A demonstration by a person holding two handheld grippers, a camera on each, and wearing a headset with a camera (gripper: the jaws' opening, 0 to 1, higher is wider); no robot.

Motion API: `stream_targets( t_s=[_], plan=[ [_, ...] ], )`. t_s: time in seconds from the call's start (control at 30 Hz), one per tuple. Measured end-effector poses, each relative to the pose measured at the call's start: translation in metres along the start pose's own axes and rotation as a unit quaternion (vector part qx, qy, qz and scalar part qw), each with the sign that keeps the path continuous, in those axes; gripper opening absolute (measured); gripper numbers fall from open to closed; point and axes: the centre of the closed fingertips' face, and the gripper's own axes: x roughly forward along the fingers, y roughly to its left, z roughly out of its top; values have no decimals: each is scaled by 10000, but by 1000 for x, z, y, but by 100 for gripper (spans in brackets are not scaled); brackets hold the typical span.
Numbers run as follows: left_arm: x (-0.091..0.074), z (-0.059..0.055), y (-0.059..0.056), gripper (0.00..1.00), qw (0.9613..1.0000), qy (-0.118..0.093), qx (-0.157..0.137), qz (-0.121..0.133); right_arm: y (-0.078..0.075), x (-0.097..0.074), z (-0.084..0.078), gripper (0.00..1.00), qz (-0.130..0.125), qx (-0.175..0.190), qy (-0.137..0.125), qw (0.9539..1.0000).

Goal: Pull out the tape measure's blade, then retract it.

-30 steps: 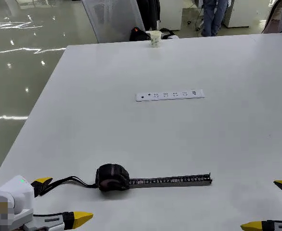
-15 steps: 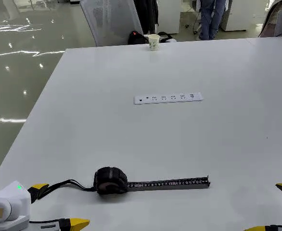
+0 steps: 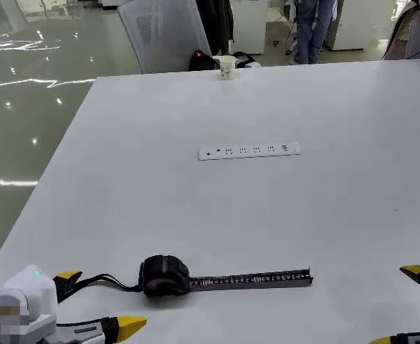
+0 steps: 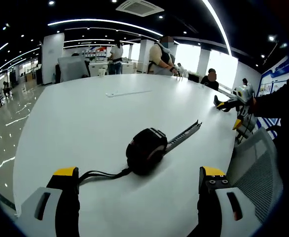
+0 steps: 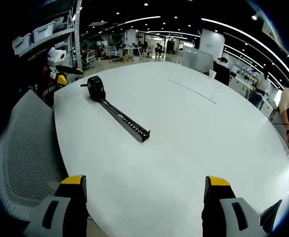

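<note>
Tape measure (image 3: pixel 165 276) is lying near the table's (image 3: pixel 267 208) near edge, blade (image 3: pixel 253 279) sticking out rightward. Left gripper (image 3: pixel 99 301) and right gripper (image 3: pixel 402 307) are flanking it, jaws gaping wide, holding nothing.

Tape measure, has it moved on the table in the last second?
No. The tape measure and its blade tip keep their offset from the power strip; only the camera shifted.
</note>
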Motion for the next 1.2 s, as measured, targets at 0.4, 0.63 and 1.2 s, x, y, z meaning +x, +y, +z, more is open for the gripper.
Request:
stream_targets(
  t_s=[0.4,0.63,1.2],
  plan=[
    [27,3,-29,99,9989,359,290,-112,-9,12,7,99,244,-413,384,9981],
    [39,12,-32,99,9998,214,38,-38,-17,17,7,95,429,-1138,779,9895],
    [49,27,-31,99,9966,-140,-386,715,-18,32,35,94,749,-1424,786,9838]
  ],
)
